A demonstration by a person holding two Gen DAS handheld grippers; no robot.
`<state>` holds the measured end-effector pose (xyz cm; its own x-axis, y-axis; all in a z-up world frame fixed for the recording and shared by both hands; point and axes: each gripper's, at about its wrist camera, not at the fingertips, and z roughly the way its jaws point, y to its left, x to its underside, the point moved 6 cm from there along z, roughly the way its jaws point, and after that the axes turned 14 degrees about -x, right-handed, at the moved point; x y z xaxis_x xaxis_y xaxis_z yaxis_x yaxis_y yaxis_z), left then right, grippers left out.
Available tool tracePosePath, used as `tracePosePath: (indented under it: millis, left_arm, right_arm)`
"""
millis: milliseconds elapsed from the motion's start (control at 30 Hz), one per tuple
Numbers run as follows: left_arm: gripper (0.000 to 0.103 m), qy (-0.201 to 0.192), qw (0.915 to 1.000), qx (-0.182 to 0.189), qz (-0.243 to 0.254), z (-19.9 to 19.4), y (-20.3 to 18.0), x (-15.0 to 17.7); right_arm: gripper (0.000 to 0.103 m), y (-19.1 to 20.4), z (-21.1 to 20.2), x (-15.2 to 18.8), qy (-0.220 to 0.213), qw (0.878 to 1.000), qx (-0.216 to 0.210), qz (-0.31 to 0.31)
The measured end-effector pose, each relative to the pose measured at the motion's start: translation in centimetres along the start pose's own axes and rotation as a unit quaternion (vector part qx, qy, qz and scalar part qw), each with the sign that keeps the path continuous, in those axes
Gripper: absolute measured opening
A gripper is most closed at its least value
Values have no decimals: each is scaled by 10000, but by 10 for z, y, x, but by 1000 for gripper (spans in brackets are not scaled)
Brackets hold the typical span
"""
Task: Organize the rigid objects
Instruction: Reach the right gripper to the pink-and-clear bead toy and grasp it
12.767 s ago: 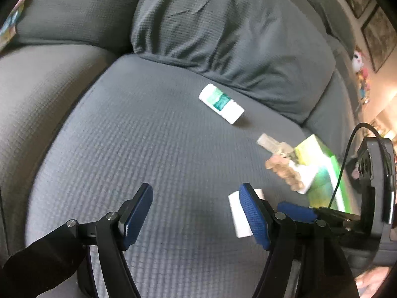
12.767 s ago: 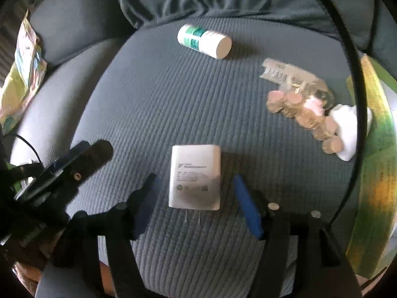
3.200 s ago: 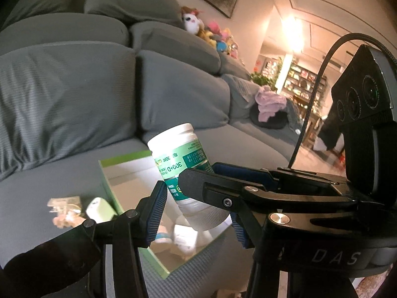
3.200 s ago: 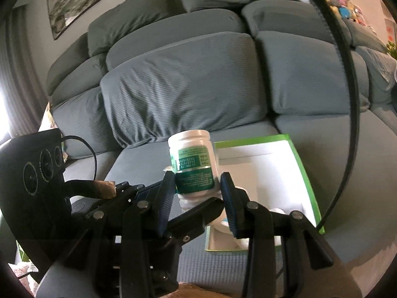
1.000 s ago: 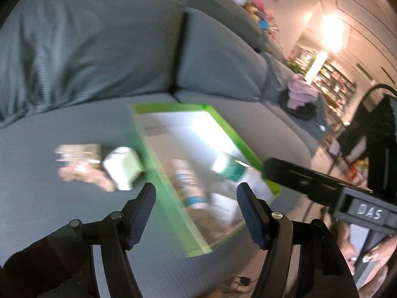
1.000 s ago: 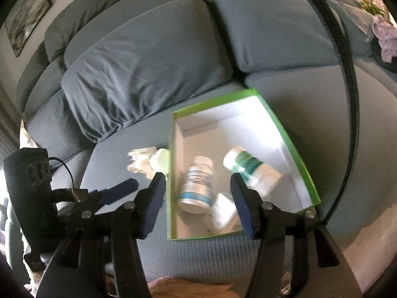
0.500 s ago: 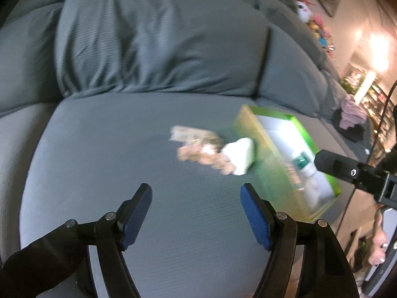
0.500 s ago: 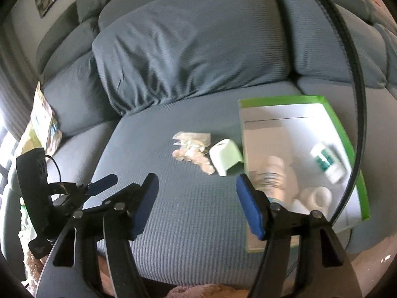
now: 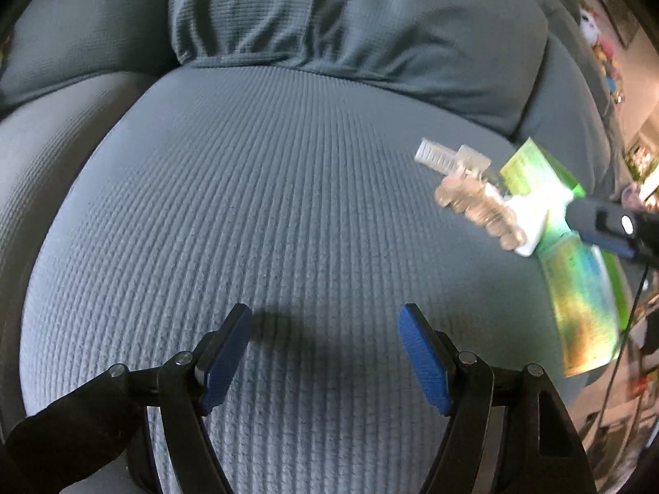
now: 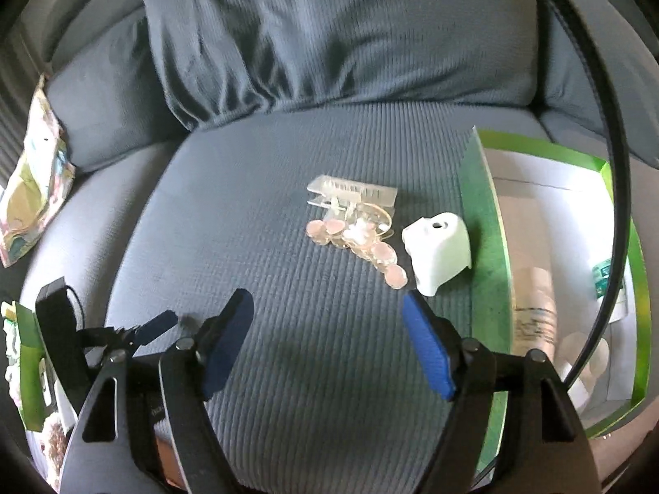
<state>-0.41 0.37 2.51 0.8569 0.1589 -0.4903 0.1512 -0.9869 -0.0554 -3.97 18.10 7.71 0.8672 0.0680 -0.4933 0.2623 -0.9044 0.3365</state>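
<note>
A clear hair clip (image 10: 350, 195) with pink discs (image 10: 358, 243) lies mid-cushion on the grey sofa seat (image 10: 288, 288). A white plastic piece (image 10: 438, 251) sits beside it, against the green box (image 10: 482, 222). Inside the box lie a pale bottle (image 10: 533, 304) and a green-labelled bottle (image 10: 609, 276). My right gripper (image 10: 325, 313) hovers in front of the clip, its jaws opening with nothing between them. My left gripper (image 9: 323, 325) stands open over bare cushion. In the left wrist view the clip (image 9: 453, 160) and the box (image 9: 576, 271) are blurred at the right.
A colourful snack bag (image 10: 37, 181) leans on the sofa's left arm. Large grey back cushions (image 10: 329, 41) rise behind the seat. A black cable (image 10: 609, 164) arcs across the right wrist view. The seat's front edge is just below the grippers.
The green-labelled bottle, held by both grippers earlier, now lies in the box. Both views have swung left and downward from the box to the seat cushion. The right jaws have widened.
</note>
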Motion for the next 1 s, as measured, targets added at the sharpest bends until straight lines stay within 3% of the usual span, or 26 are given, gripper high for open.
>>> tracePosePath:
  millis: [333, 567, 800, 867, 933, 1000]
  left_arm:
    - [74, -153, 9997, -73, 173, 3, -4, 1]
    - [74, -225, 9989, -250, 330, 7, -9, 2]
    - [74, -191, 9994, -159, 225, 5, 2, -3]
    - [74, -186, 9995, -141, 207, 4, 4, -4]
    - [74, -180, 9996, -124, 191, 2, 7, -5]
    - [74, -178, 9996, -109, 169, 2, 7, -5]
  right_arm:
    - [74, -20, 45, -23, 374, 9978, 498, -207]
    - [74, -30, 63, -26, 535, 9961, 676, -205]
    - [73, -32, 82, -25, 706, 9947, 694, -281]
    - [71, -33, 84, -25, 703, 9938, 793, -348]
    - [55, -36, 85, -26, 694, 9923, 937, -415]
    - [48, -36, 87, -28, 687, 9911, 1026, -490]
